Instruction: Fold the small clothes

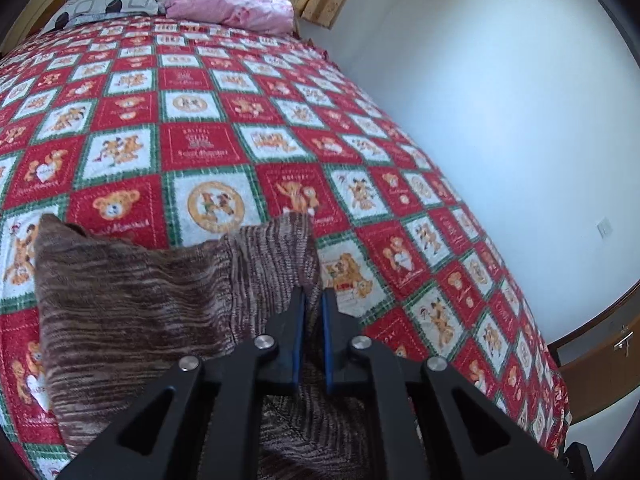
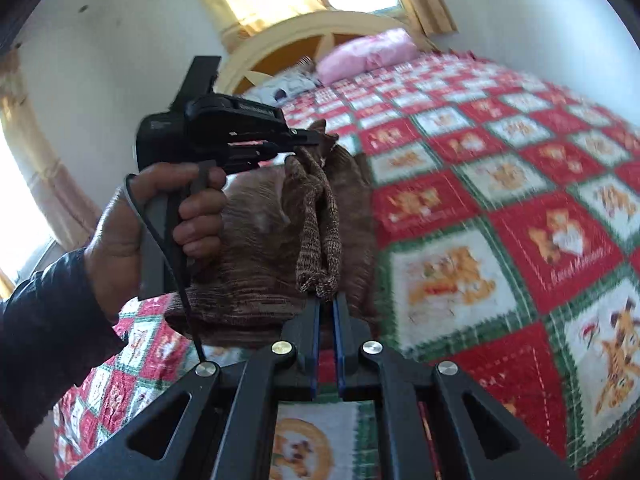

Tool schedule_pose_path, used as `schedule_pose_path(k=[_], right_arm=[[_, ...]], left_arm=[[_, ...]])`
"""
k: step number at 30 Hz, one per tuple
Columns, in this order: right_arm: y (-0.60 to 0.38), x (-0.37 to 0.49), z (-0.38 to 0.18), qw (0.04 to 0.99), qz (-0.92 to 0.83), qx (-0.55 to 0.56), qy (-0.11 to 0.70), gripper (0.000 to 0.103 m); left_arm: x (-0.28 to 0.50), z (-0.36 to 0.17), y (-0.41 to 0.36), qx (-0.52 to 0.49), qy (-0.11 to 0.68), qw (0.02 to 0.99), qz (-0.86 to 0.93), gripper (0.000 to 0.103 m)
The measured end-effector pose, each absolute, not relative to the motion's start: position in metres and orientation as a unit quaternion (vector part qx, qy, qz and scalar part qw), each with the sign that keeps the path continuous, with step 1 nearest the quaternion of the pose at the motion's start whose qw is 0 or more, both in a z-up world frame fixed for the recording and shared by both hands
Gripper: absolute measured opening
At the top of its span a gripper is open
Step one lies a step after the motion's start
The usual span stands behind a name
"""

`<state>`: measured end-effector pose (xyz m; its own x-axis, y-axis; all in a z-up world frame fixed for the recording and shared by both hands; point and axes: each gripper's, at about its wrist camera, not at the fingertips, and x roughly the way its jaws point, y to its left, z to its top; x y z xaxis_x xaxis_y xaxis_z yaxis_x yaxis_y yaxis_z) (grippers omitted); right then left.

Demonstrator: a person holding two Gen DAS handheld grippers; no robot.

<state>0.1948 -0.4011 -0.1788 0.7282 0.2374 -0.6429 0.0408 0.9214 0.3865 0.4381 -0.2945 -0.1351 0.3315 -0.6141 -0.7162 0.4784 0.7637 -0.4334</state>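
1. Item under work: one brown marled knit garment [image 1: 132,280], a small piece whose exact type cannot be told. It is held above the red, white and green teddy-bear bedspread [image 1: 224,120], with part of its body draped toward the near edge of the bed.

2. Left gripper [image 1: 313,300]: the jaws stand almost closed, with a fold of the knit pinched between the blue pads. In the right wrist view the same tool [image 2: 320,142] is seen from the side, gripped by the person's hand [image 2: 160,216], with the fabric bunched at its tip.

3. Right gripper [image 2: 327,300]: the jaws are nearly closed on a narrow knit end of the garment, which looks like a sleeve cuff or hem corner. The fabric runs from there up to the other tool.

4. Progress, as judged: the garment is lifted and stretched between two pinch points, not laid flat. No finished fold or neat crease shows. The task appears early or mid-fold for this piece.

5. Outstanding, as judged: lay the piece on the bedspread, bring the edges together, smooth it, and release both grips.

6. No other clothes, folded or waiting, are seen. The pink pillow [image 1: 236,4] and the patterned pillow [image 1: 116,0] at the headboard are uninvolved.
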Motion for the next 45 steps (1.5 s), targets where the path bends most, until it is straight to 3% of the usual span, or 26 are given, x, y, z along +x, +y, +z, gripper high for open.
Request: schedule_pose_path(k=[3,5,7,9,16,22,24,25,26,29,30,32,33,40,45], right_arm=[[-0.406,0.194,-0.183,0.904,0.059,0.206,0.369,0.005],[-0.407,0.194,-0.184,0.904,0.058,0.205,0.371,0.005],[-0.411,0.193,-0.187,0.9,0.058,0.215,0.375,0.006],[-0.415,0.191,-0.187,0.898,0.051,0.221,0.376,0.007],[-0.43,0.171,-0.168,0.923,0.0,0.196,0.332,0.007],[-0.383,0.203,-0.134,0.932,0.097,0.162,0.31,0.008],[-0.369,0.221,-0.136,0.922,0.124,0.164,0.329,0.029],[-0.365,0.233,-0.142,0.915,0.122,0.165,0.348,0.059],[-0.364,0.24,-0.147,0.913,0.11,0.164,0.357,0.065],[-0.369,0.251,-0.172,0.898,0.066,0.158,0.404,0.061],[-0.374,0.251,-0.18,0.894,0.064,0.165,0.412,0.057],[-0.379,0.243,-0.184,0.896,0.053,0.148,0.414,0.039],[-0.379,0.241,-0.183,0.896,0.052,0.138,0.419,0.037],[-0.365,0.249,-0.139,0.922,0.026,0.084,0.377,0.038],[-0.354,0.298,-0.169,0.893,0.007,0.038,0.449,0.038]], left_arm=[[0.424,-0.126,-0.292,-0.053,0.46,0.82,-0.336,0.013],[0.413,-0.117,-0.286,-0.04,0.444,0.83,-0.335,0.021],[0.396,-0.108,-0.271,-0.034,0.422,0.841,-0.338,0.042],[0.38,-0.104,-0.254,-0.027,0.403,0.853,-0.331,0.054],[0.341,-0.141,-0.198,0.018,0.396,0.88,-0.26,0.058],[0.326,-0.166,-0.192,0.015,0.393,0.885,-0.249,0.07],[0.323,-0.166,-0.197,0.032,0.385,0.889,-0.245,0.072],[0.322,-0.167,-0.2,0.04,0.386,0.889,-0.244,0.077],[0.32,-0.169,-0.203,0.052,0.386,0.888,-0.243,0.078],[0.316,-0.173,-0.204,0.067,0.39,0.887,-0.236,0.083],[0.316,-0.175,-0.202,0.066,0.396,0.886,-0.233,0.087],[0.317,-0.18,-0.197,0.057,0.415,0.878,-0.233,0.09],[0.318,-0.182,-0.194,0.046,0.423,0.874,-0.236,0.091],[0.311,-0.182,-0.151,-0.066,0.418,0.868,-0.259,0.092],[0.308,-0.186,-0.134,-0.103,0.423,0.872,-0.224,0.099]])
